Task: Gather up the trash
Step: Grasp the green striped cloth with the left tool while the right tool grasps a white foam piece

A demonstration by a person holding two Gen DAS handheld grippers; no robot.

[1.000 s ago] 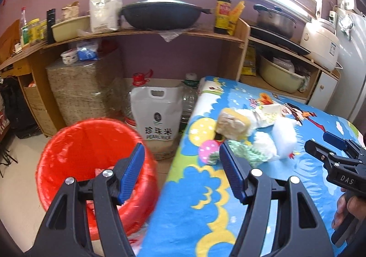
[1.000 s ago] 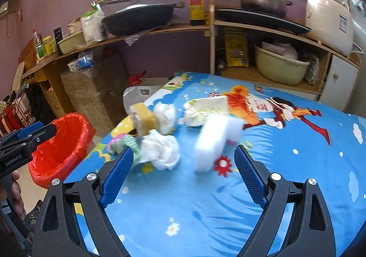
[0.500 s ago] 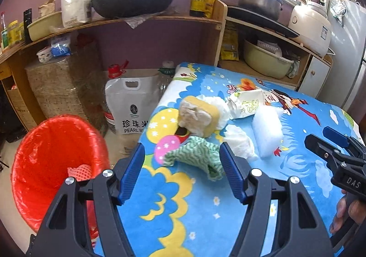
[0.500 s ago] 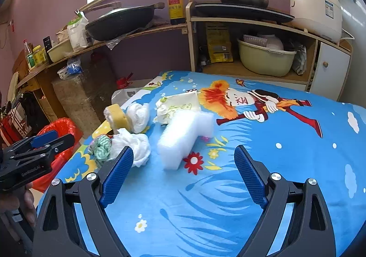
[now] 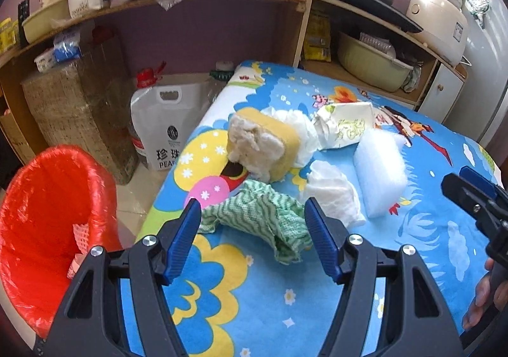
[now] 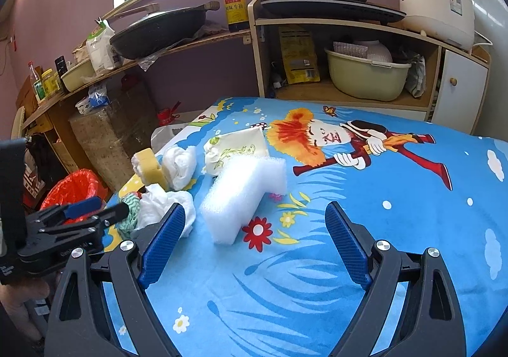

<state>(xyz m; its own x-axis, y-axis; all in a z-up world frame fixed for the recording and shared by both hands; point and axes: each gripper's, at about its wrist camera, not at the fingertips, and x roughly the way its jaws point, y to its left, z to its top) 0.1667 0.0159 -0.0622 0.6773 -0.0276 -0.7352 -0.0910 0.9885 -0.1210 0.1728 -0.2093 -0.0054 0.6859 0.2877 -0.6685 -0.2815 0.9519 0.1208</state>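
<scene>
Left claw [image 5: 252,238]: jaws spread wide, holding nothing; the green-checked rag [image 5: 260,218] lies between the blue pads, at 12 o'clock and nearest of the litter.
Right claw [image 6: 254,244]: also gaping and empty; the white foam block [image 6: 243,195] sits just beyond its pads, at about 11 o'clock.
Rag's lie: crumpled on the table [image 5: 285,293], long axis running from 10 o'clock to 4 o'clock, a loose tail drooping toward the camera.
Foam's lie: an L-shaped slab, long axis pointing from near-left up to far-right in the right wrist view.
Risk, rag: a pinch taken on the floppy tail alone would likely let the bulk drag or slip free on the way to the bin.
Risk, neighbours: the white tissue wad [image 5: 333,195] touches the rag at 2 o'clock and could be swept along or knocked off.
Farther litter: yellow sponge [image 5: 265,147] at 12 o'clock, wrapper [image 5: 344,128] at 1 o'clock behind it.
Bin: red-lined bin [image 5: 47,214] stands off the table's edge at 9 o'clock; a short drop there could miss the rim.
</scene>
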